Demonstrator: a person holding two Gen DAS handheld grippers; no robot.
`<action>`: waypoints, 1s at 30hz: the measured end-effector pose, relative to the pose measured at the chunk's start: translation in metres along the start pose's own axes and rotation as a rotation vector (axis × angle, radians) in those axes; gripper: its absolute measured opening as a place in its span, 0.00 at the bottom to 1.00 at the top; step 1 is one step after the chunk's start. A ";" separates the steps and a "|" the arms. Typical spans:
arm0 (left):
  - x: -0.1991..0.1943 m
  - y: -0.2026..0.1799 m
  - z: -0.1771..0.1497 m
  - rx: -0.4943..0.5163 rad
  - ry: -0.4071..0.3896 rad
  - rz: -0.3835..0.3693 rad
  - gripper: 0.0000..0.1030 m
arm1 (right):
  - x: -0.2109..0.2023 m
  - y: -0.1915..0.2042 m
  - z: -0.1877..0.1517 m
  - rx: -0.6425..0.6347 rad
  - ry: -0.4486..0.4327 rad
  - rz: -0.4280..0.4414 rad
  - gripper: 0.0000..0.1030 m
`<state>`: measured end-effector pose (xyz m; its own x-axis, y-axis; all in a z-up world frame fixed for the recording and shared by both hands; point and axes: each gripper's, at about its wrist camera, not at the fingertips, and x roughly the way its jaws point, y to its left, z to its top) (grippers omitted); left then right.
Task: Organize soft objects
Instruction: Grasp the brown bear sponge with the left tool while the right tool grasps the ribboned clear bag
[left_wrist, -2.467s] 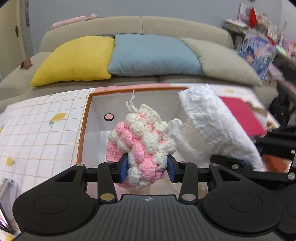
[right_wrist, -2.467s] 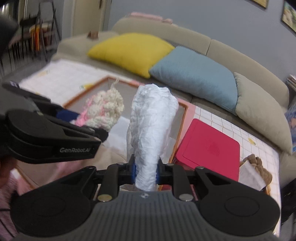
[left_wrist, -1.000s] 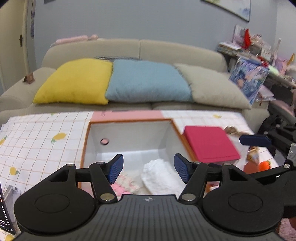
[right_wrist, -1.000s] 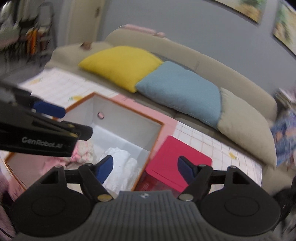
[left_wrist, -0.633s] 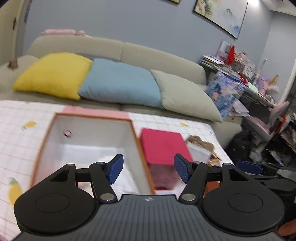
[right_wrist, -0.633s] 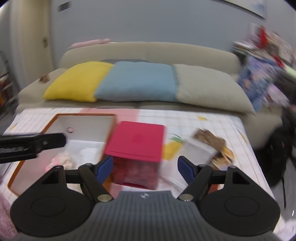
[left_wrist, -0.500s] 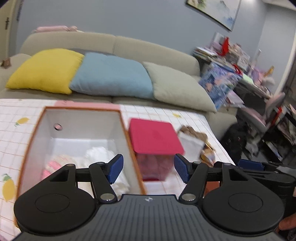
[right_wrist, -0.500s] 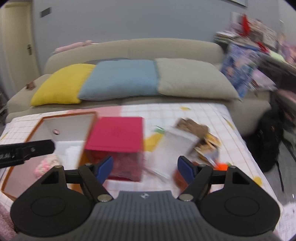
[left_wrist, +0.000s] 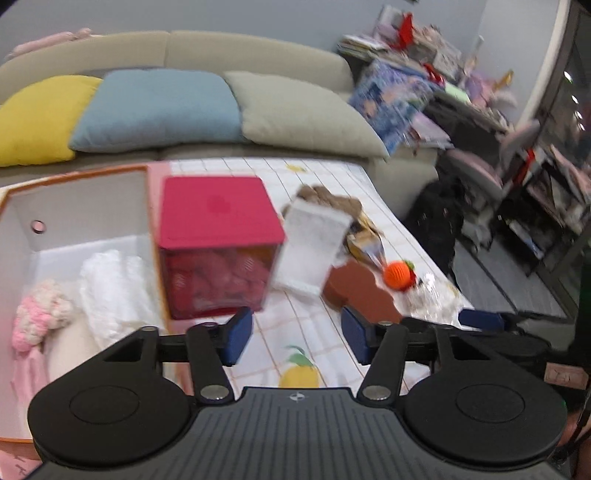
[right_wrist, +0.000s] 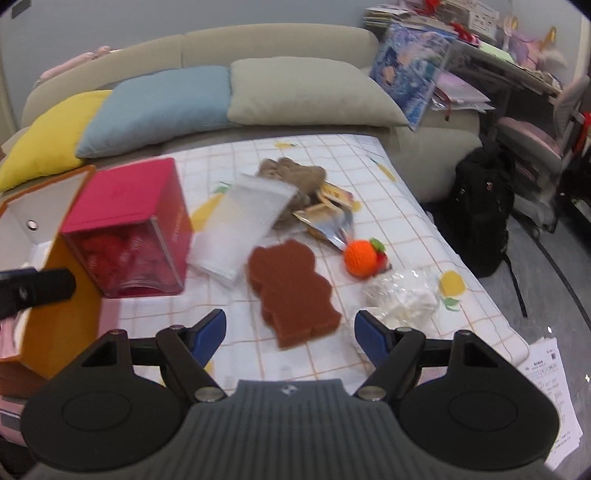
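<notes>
We find both claws empty: the left claw (left_wrist: 293, 334) has just been narrowing on nothing, the right claw (right_wrist: 290, 334) gapes toward the brown sponge (right_wrist: 291, 282) on the counter (right_wrist: 373, 173). Sorted items lie in the box (left_wrist: 74, 199).

Three cushions (right_wrist: 306, 90), two boxes (right_wrist: 129, 225), one brown bear-shaped sponge (right_wrist: 291, 284), one orange crochet ball (right_wrist: 360, 256), one backpack (right_wrist: 480, 218).

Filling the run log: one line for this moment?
left gripper: open, empty, closing | right gripper: open, empty | brown sponge: on table
</notes>
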<state>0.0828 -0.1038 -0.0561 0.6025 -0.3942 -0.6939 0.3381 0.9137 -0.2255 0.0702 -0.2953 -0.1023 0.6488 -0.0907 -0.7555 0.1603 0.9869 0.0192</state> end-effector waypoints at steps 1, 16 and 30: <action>0.005 -0.003 -0.002 0.013 0.015 -0.003 0.57 | 0.003 -0.002 -0.001 0.008 0.007 -0.003 0.73; 0.071 -0.041 -0.006 0.089 0.113 -0.118 0.43 | 0.030 -0.060 -0.001 0.334 0.035 0.024 0.71; 0.143 -0.061 0.009 -0.177 0.262 -0.134 0.80 | 0.083 -0.121 0.001 0.565 0.123 -0.017 0.67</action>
<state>0.1551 -0.2169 -0.1353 0.3477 -0.4939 -0.7970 0.2573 0.8677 -0.4254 0.1053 -0.4222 -0.1665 0.5571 -0.0564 -0.8285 0.5641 0.7579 0.3278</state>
